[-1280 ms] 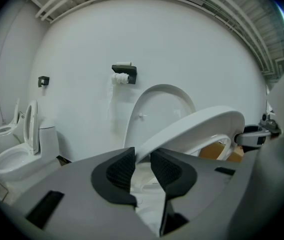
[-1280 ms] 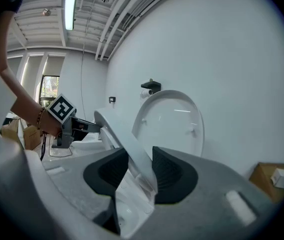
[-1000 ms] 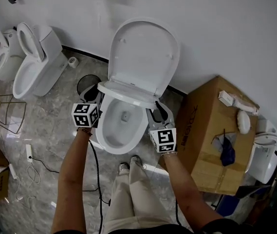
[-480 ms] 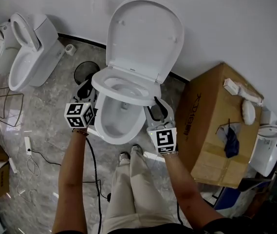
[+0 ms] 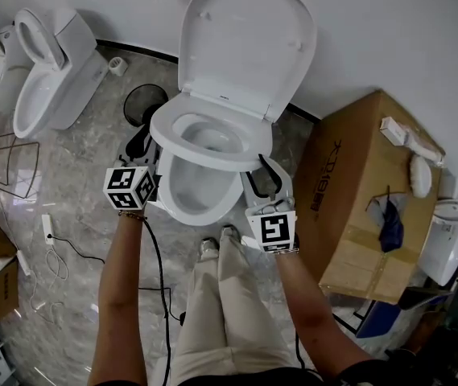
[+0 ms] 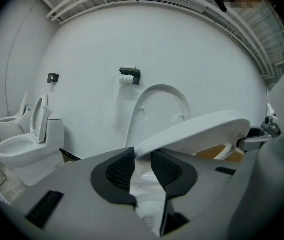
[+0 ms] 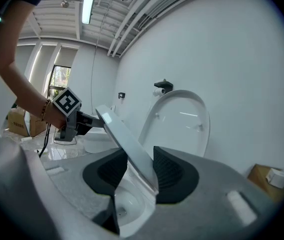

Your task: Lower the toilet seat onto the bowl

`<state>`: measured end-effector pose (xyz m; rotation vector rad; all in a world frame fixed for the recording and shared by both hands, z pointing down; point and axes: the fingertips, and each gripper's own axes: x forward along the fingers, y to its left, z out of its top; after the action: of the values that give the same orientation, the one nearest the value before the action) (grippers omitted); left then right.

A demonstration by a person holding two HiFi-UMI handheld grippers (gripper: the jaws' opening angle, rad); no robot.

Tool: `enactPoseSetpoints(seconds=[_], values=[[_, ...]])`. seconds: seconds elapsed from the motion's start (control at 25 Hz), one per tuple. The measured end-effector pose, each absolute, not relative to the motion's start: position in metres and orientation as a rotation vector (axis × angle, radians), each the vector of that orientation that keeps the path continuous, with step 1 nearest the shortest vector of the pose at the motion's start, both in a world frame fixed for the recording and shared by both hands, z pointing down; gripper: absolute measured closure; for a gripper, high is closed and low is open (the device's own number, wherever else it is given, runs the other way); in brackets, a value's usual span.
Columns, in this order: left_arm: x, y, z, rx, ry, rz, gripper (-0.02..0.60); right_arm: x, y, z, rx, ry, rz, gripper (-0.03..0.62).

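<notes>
A white toilet stands against the wall with its lid [image 5: 249, 43] upright. The seat ring [image 5: 212, 135] hangs tilted partway down over the bowl [image 5: 200, 195]. My left gripper [image 5: 150, 167] is shut on the seat's left edge; in the left gripper view the seat [image 6: 196, 131] runs from between the pads of that gripper [image 6: 142, 166] off to the right. My right gripper [image 5: 266, 175] is shut on the seat's right edge, and the right gripper view shows the seat [image 7: 124, 139] pinched between the pads of the gripper [image 7: 141, 170].
Two more toilets [image 5: 51, 71] stand at the left. A large cardboard box [image 5: 365, 199] sits close on the right. A round black object [image 5: 144, 101] is on the floor left of the bowl. Cables [image 5: 59, 256] cross the floor. The person's legs [image 5: 220, 296] are in front of the bowl.
The seat has swung away from the lid and down toward the bowl. Both grippers have moved down and toward the person with it.
</notes>
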<state>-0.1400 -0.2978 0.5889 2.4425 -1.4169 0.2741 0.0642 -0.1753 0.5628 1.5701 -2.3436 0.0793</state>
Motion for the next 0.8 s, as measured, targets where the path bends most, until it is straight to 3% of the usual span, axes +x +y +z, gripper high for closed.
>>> enactPoseSetpoints(seconds=[0.8], values=[[-0.157,-0.261,0.624,2.425,-1.434,0.373,0.491,0.041,-0.138,0.593,1.41,-2.273,-0.124,0.441]])
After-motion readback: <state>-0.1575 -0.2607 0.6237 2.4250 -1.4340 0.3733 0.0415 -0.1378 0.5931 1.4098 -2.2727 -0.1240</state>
